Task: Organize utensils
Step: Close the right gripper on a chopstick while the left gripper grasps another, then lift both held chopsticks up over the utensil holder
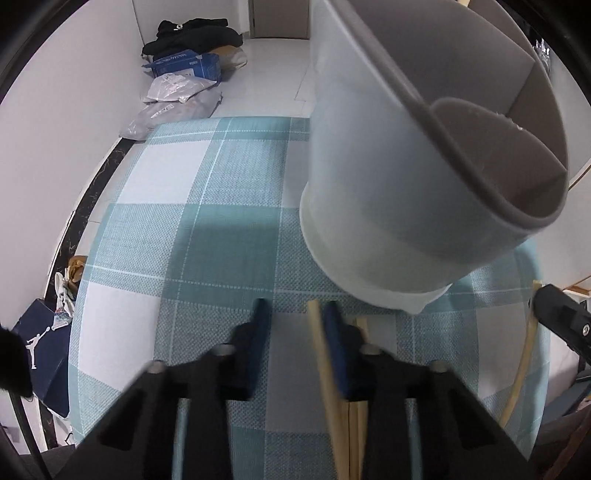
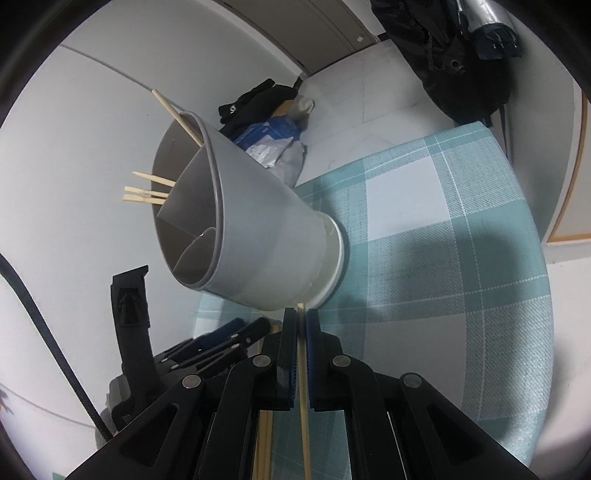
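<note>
- Chopstick [image 2: 303, 406] pinched in the right gripper [image 2: 301, 314]: fingers closed tight on the shaft, tip poking just past them toward the foot of the utensil holder [image 2: 266, 229].
- Left gripper [image 1: 295, 314] points steeply down at the bench [image 1: 184, 221]. Its fingers [image 1: 260, 321] stand apart with checked cloth showing between them. One loose chopstick [image 1: 318, 354] lies against the inner face of one finger and is not clamped, as far as the left wrist view shows.
- More loose chopsticks [image 1: 356, 413] lie bunched on the cloth under that gripper, just in front of the holder's base.
- Holder is grey with a white foot and inner dividers, and stands near a side edge of the bench, short of the far edge. Its far compartment already has several chopsticks [image 2: 147, 192] sticking out.
- Step in hand, as I read it: carry the held stick up and into that same compartment.
- To do it well, lift clear of the rim first, tilt the stick tip-down, aim behind the divider and release only once the tip is inside. The holder looks light, so a knock on the rim could shift it.
- The left gripper should centre one stick between its fingers before closing, or it may drag the bunch along.
- Surface: teal-and-white plaid cloth, flat, with soft shadows.
- Room: pale tiled floor, and white walls with dark clothing [image 1: 192, 35], a blue box [image 1: 188, 64] and plastic bags [image 1: 173, 107] heaped against them.
</note>
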A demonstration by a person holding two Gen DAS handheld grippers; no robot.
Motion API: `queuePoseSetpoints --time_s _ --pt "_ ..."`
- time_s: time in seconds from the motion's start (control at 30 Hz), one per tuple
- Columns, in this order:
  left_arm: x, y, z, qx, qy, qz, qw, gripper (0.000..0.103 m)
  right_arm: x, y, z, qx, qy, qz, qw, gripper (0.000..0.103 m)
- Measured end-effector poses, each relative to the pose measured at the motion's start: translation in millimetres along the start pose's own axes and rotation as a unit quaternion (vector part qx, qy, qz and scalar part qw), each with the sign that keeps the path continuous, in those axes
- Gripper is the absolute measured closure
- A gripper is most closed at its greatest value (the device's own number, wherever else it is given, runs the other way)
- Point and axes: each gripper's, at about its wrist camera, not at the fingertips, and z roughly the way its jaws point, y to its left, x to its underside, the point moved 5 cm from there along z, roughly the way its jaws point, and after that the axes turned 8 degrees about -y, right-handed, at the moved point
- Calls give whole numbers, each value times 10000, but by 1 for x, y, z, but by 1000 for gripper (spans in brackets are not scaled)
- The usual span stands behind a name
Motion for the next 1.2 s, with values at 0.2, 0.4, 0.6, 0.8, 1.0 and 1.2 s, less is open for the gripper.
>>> queuePoseSetpoints --time_s 0.2,0.4,0.6,0.8,1.0,1.2 --pt "-3 15 -1 80 -28 -478 9988 100 0 2 1 70 -33 -73 9999 99" --pt "-6 20 -19 197 -235 -792 9964 100 0 10 -2 119 -130 -216 9996 99" --pt "-14 20 -54 455 -846 -940 9909 100 -1 28 -13 36 -434 -534 9976 99" --pt "-24 36 -90 773 -1545 -1164 9781 100 1 51 -29 50 -930 -1093 9896 99" --pt "-26 33 -119 732 -2042 -825 9727 100 8 71 -44 134 -1293 -1548 9794 99" --pt "-26 29 -132 731 -2207 -466 9715 100 13 84 -54 286 -1532 -1859 9701 100"
